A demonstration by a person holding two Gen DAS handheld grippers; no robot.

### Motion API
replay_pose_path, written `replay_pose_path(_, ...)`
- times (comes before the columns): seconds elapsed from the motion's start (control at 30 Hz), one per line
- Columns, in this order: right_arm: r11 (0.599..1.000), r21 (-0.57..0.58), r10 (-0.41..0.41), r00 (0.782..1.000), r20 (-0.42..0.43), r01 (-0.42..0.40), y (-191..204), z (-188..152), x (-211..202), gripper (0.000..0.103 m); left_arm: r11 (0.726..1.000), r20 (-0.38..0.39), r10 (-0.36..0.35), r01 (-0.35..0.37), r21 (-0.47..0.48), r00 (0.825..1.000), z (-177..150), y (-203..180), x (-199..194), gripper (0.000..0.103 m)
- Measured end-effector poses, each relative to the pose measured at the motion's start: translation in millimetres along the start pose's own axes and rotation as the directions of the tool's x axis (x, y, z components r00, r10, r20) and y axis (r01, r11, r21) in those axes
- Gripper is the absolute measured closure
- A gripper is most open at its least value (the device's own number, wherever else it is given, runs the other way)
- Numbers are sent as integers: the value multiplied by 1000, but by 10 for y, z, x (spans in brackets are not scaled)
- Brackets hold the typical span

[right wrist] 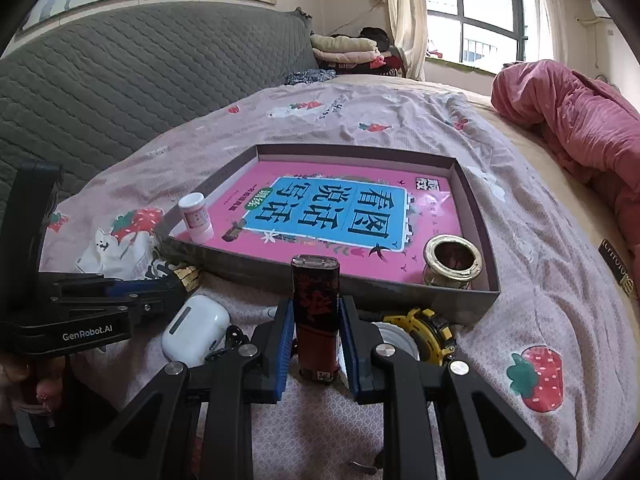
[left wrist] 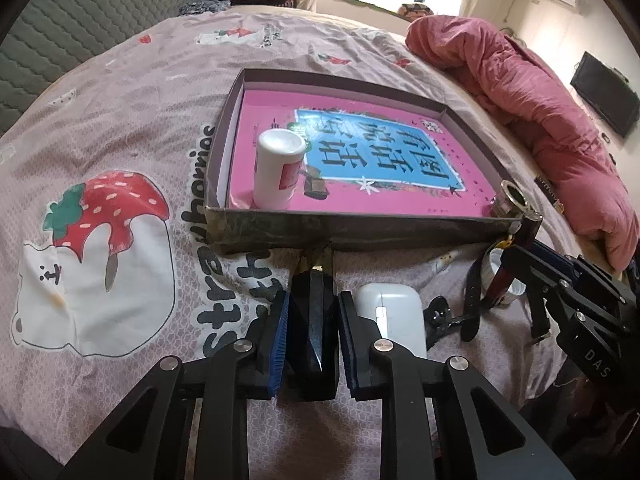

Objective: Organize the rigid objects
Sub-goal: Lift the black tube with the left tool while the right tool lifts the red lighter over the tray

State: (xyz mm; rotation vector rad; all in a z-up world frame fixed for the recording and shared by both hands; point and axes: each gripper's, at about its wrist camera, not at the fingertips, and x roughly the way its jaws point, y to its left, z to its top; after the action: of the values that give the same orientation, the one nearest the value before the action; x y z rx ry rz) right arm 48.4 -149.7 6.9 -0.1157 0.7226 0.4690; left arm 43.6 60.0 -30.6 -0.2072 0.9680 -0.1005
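A shallow cardboard tray (left wrist: 276, 230) (right wrist: 476, 200) lies on the bed with a pink and blue book (left wrist: 360, 156) (right wrist: 340, 208) flat inside. A white pill bottle (left wrist: 278, 168) (right wrist: 196, 218) stands in its near left corner and a brass cup (left wrist: 510, 200) (right wrist: 452, 262) in its near right corner. My left gripper (left wrist: 312, 316) is shut on a black faceted bottle (left wrist: 312, 320) just in front of the tray. My right gripper (right wrist: 314, 320) is shut on a dark red tin (right wrist: 316, 312), held upright before the tray's near wall.
A white earbud case (left wrist: 394, 316) (right wrist: 196, 330), a black strap (left wrist: 472, 300) and a yellow tape measure (right wrist: 428, 326) lie on the strawberry-print bedsheet (left wrist: 120, 240) between the grippers. A pink quilt (left wrist: 540, 108) is bunched on the right. A grey headboard (right wrist: 120, 80) stands behind.
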Motion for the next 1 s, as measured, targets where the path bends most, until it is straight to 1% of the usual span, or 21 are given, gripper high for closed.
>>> replay_pose_path(0.3,999,30,9,1000,12,-10,-71,8,-52,80,1000,40,0,0,6,999,20,-24,-111,79)
replay_pose_path(0.47,1000,29,6,1000,20,-6,-70,10,-86,80,1000,50,1,-1,4,999,27,-18,-137,79)
replay_pose_path(0.63,999,31,13,999,39,-14,-67,33,-148,80,1000,79,1,-2,19,997,28,-44,-213,79)
replay_pose_path(0.93,999,39,33,997,68,-36,-73,72,-283,80,1000,95,-10,9,8,995,30,-36,-253,79)
replay_pose_path(1.0,999,37,35,997,72,-37,-60,80,-300,80,1000,114,-17,16,12,993,36,-44,-299,79)
